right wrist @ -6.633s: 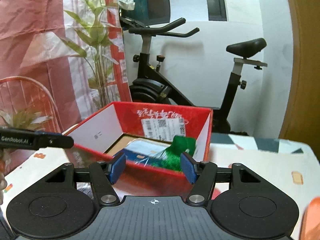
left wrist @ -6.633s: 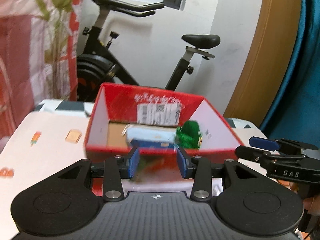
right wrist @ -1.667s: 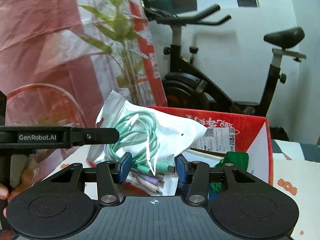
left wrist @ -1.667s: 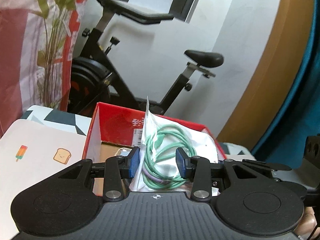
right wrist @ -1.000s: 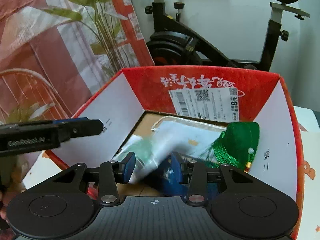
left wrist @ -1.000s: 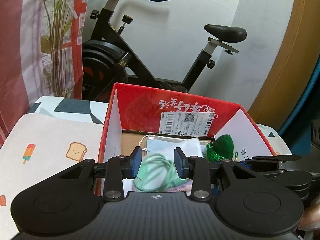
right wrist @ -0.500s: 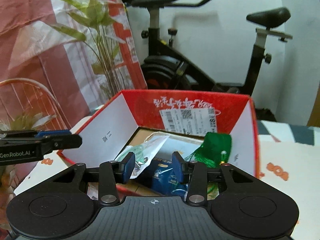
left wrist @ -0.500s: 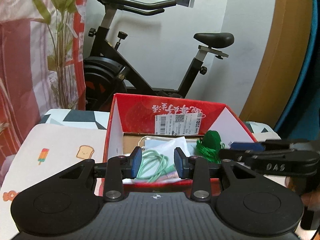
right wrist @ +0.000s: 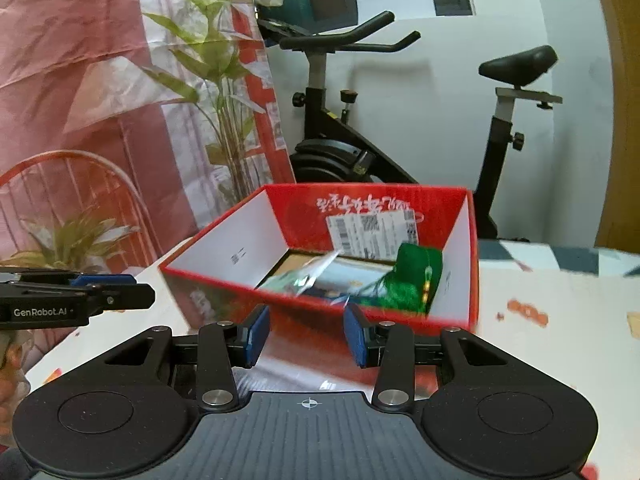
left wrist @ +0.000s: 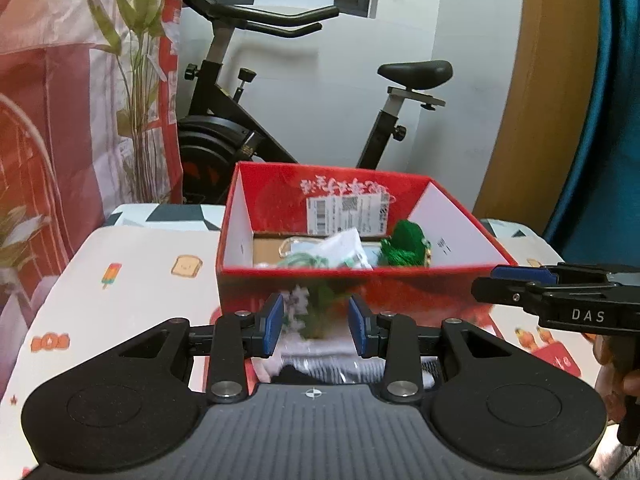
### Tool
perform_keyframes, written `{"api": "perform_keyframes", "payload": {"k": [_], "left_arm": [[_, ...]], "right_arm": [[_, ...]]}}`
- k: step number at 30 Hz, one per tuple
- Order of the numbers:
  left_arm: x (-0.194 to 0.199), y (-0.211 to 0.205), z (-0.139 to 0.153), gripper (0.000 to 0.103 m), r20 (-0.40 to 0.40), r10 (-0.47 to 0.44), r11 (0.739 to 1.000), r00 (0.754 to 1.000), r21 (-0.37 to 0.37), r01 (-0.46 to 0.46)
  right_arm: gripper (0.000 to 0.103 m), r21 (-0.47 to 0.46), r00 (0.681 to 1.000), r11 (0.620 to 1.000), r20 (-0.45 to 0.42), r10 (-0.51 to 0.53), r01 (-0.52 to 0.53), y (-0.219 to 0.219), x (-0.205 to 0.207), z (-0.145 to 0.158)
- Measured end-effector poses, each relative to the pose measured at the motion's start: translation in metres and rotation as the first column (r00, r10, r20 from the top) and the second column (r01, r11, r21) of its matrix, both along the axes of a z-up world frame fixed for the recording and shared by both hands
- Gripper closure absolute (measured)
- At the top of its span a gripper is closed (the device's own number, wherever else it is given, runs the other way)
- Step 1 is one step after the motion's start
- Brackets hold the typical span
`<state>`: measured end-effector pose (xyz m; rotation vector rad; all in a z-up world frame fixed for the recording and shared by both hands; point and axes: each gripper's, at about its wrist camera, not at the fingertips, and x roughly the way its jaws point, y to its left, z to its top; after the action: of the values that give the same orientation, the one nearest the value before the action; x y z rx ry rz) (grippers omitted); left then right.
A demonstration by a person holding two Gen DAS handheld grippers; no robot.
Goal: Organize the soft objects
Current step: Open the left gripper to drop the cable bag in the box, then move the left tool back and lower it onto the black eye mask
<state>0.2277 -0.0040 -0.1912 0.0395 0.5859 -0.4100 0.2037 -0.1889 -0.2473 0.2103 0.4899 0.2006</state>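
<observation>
The red box [left wrist: 420, 292] [right wrist: 240, 256] stands open on the table ahead of both grippers. Inside it lies a clear bag with a coiled green cable [left wrist: 328, 254] [right wrist: 304, 276], next to a green tassel [left wrist: 404, 244] [right wrist: 416, 280] by the right wall. My left gripper [left wrist: 316, 326] [right wrist: 120, 290] is open and empty, short of the box's front wall. My right gripper [right wrist: 305, 336] [left wrist: 496, 282] is also open with nothing between its blue pads. A blurred packet of black and white fabric [left wrist: 320, 364] lies just under the left gripper.
A black exercise bike [left wrist: 248, 136] [right wrist: 352, 148] stands behind the table against the white wall. A tall plant [right wrist: 216, 92] and pink curtain are at the left. The tablecloth [left wrist: 140, 272] carries small cartoon prints. A hand [left wrist: 616, 364] holds the right gripper.
Both grippers carried the cable bag over the box, left it inside, and have since drawn back toward me. The bag now rests in the box.
</observation>
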Motion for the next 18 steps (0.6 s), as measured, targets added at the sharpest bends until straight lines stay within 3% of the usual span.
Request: {"api": "perform_keyframes", "payload": {"k": [11,13,15,18], "left_arm": [[-0.064,0.009,-0.039,0.065,-0.109,-0.064,0.997,0.992,0.023,0.067],[-0.074,0.012,-0.048,0.064,-0.139,-0.073,0.996,0.988,0.030,0.078],[-0.081,0.015,-0.057,0.064,-0.174,-0.079,0.996,0.982,0.029,0.085],[-0.086,0.021,-0.068,0.059,-0.211,-0.062,0.998,0.975,0.019,0.068]], "right_arm": [[0.062,0.056,0.997,0.998,-0.075,0.000,0.004,0.009,-0.070,-0.037],[0.058,0.052,0.996,0.999,-0.089,-0.002,0.007,0.010,-0.080,-0.042],[0.043,0.044,0.994,0.999,-0.110,-0.010,0.015,0.012,-0.091,-0.047],[0.040,0.054,0.988,0.998,-0.154,-0.025,0.034,0.011,-0.104,-0.057]]}}
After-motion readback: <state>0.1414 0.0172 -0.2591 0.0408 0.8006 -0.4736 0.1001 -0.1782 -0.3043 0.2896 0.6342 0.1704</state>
